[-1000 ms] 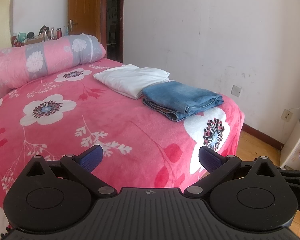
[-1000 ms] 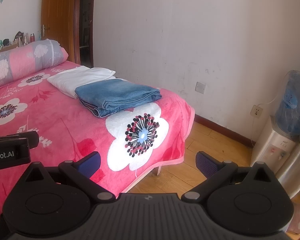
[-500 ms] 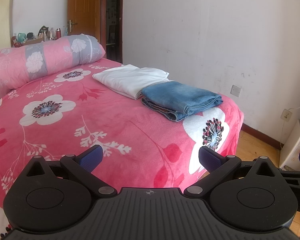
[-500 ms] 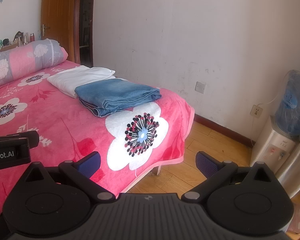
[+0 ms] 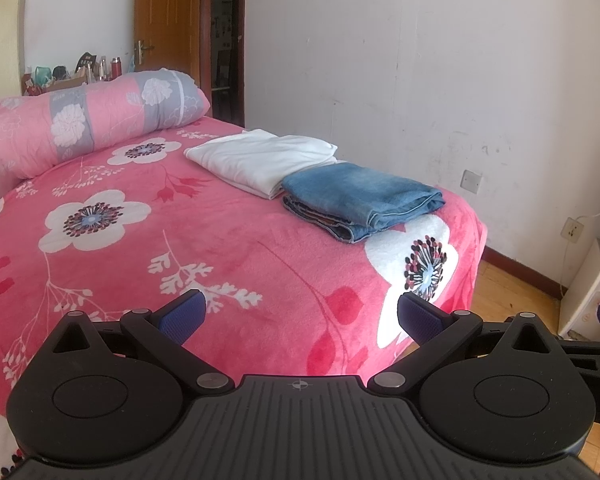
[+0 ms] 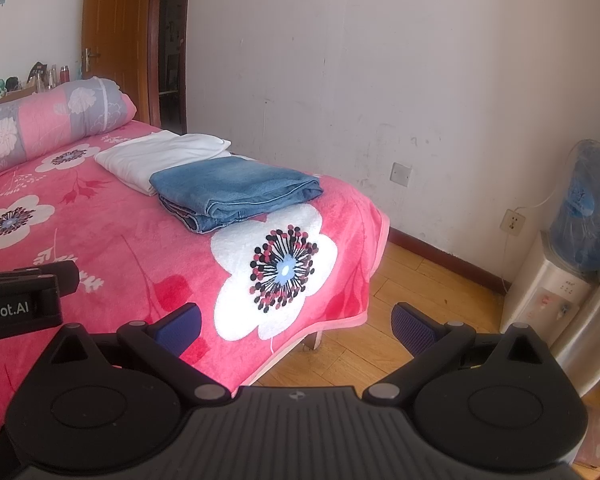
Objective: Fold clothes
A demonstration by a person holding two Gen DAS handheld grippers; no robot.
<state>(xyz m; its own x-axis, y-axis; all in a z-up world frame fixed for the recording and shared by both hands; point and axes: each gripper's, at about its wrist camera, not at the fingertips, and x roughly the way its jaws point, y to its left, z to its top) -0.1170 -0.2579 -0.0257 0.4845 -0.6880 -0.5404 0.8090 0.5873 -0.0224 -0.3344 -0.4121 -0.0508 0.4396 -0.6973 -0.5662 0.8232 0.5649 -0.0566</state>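
The left gripper is spread wide with nothing between its blue pads, held low over the near part of the bed. The right gripper is just as wide and empty, hanging past the bed's corner with the wooden floor under its right finger. Each tool's own black body fills the bottom of its view and hides whatever lies directly beneath. In the right wrist view the left gripper shows only as a black block at the left edge, its label cut off to "Robot.AI".

Farther along the pink flowered blanket, near the foot corner, lie the folded jeans, flat, with their layered edges facing the cameras. Just behind them, touching or perhaps slightly tucked under, lies the folded white garment; what kind of garment cannot be made out.

Beyond that a rolled pink and grey quilt lies across the head of the bed, its left end cut off. Small bottles and clutter behind it are too small to identify. At the right, a water dispenser stands by the wall.
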